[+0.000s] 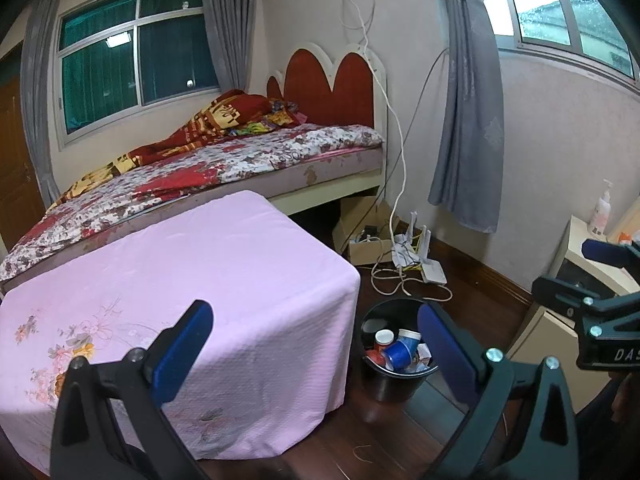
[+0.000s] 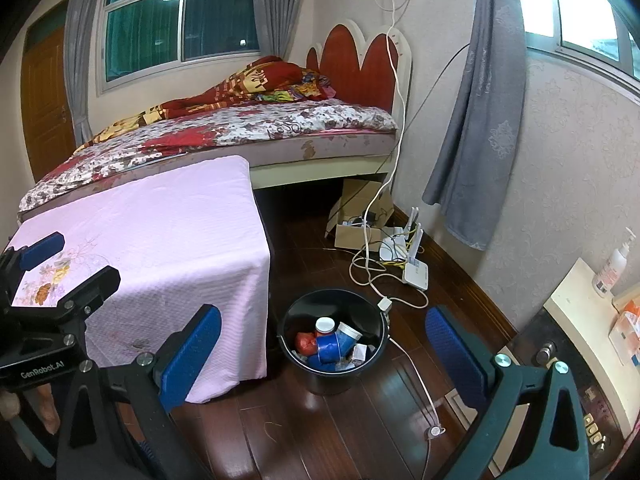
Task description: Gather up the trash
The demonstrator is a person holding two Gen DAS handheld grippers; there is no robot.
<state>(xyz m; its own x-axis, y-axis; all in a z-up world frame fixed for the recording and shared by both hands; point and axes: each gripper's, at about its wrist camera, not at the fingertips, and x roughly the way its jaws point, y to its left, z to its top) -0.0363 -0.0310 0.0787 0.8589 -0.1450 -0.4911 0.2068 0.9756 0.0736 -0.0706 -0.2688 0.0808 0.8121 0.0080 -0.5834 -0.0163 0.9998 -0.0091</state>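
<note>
Nearest to us in the left wrist view are the left tongs [image 1: 314, 350], their two blue pads spread wide apart with nothing between them. One pad sits over the corner of the pink-covered surface [image 1: 192, 264], the other over the rim of the black bin [image 1: 394, 378]. We see the bin standing on the dark wood floor [image 1: 360, 432] just beside the surface's draped corner, and inside it lies the trash: a blue cup [image 1: 398, 354], white-lidded jars and crumpled bits. At the right edge the right tongs [image 1: 600, 280] come into view from the side, and we cannot tell from here how far they are open. Beyond the surface runs the bed [image 1: 224, 164] with its floral sheet and red headboard, and a white router [image 1: 430, 268] lies on the floor among loose cables by the wall.

In the right wrist view the right tongs [image 2: 322, 354] frame the scene, blue pads held wide apart and empty. Between them we look down on the black bin [image 2: 320, 376], which holds the blue cup [image 2: 332, 348], a red crumpled piece [image 2: 306, 342] and the white-lidded jars. A white cable [image 2: 412, 368] runs along the floor just beside the bin. At the left edge the left tongs [image 2: 60, 264] hang over the pink surface [image 2: 168, 232], open and holding nothing. A pump bottle [image 2: 614, 266] stands on a cream shelf at the right.
</note>
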